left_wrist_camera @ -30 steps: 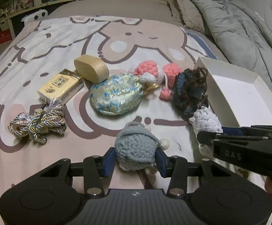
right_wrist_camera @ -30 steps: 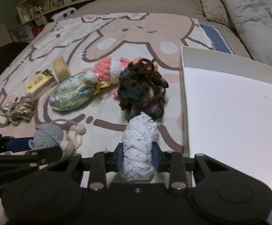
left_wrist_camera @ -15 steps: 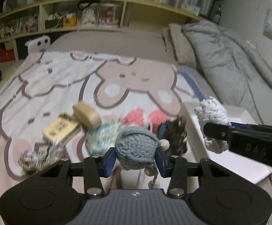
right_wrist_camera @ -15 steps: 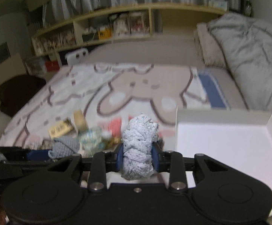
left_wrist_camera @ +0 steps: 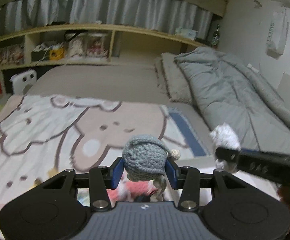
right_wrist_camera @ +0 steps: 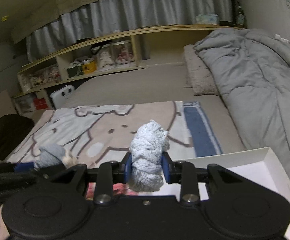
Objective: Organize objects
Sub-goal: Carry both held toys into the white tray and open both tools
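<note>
The left claw (left_wrist_camera: 145, 169) is clamped on a grey-blue crocheted pouch (left_wrist_camera: 145, 158), which sits between the blue pads at the lower middle of the left wrist frame, raised above the cartoon-print blanket (left_wrist_camera: 45, 124). Its cream bobble (left_wrist_camera: 174, 153) pokes out on the right side (a grey tassel dangles below it). The right claw (right_wrist_camera: 146, 169) is closed on a pale blue-white knitted bundle (right_wrist_camera: 147, 160), held upright at the lower middle of the right wrist frame. A white box (right_wrist_camera: 260, 172) lies at the lower right of that frame, on the bed, just beside the grey duvet (right_wrist_camera: 254, 76). Pink crochet (left_wrist_camera: 137, 190) shows blurred beneath the left claw. Wooden shelves (right_wrist_camera: 97, 60) run across the upper left.
</note>
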Available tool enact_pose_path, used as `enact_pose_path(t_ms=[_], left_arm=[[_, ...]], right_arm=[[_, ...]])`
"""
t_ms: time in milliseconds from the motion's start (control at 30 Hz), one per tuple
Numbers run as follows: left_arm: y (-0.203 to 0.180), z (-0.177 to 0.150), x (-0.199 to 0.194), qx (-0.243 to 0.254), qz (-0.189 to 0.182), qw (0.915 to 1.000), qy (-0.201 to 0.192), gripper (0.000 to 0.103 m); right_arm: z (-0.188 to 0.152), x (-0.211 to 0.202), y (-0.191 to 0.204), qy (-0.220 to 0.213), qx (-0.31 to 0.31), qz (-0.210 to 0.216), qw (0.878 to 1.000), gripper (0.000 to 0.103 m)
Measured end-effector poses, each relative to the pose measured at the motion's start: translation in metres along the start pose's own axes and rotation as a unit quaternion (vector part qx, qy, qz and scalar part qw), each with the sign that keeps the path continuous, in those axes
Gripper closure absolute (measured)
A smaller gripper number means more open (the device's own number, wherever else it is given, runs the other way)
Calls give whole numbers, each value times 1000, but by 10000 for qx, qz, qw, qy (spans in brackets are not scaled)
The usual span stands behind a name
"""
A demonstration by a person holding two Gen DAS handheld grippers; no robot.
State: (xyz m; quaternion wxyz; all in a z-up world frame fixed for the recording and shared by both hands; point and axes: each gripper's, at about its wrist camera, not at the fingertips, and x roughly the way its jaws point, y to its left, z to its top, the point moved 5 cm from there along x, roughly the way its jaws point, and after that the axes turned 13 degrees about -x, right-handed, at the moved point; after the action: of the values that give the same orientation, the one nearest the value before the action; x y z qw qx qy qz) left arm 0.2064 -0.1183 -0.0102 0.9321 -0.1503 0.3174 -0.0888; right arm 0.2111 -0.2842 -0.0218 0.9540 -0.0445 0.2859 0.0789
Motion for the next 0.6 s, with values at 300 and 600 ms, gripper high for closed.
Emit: enact_pose_path(t_ms=[300,600], left_arm=[[-59,-5,54,31,-531,9986,74,56],[-79,-51,116,380,-616,9949,695,56]], right_arm=[[-26,31,-56,270,182,-220,9992,70],[-63,56,-78,805,75,-5,9967,70]])
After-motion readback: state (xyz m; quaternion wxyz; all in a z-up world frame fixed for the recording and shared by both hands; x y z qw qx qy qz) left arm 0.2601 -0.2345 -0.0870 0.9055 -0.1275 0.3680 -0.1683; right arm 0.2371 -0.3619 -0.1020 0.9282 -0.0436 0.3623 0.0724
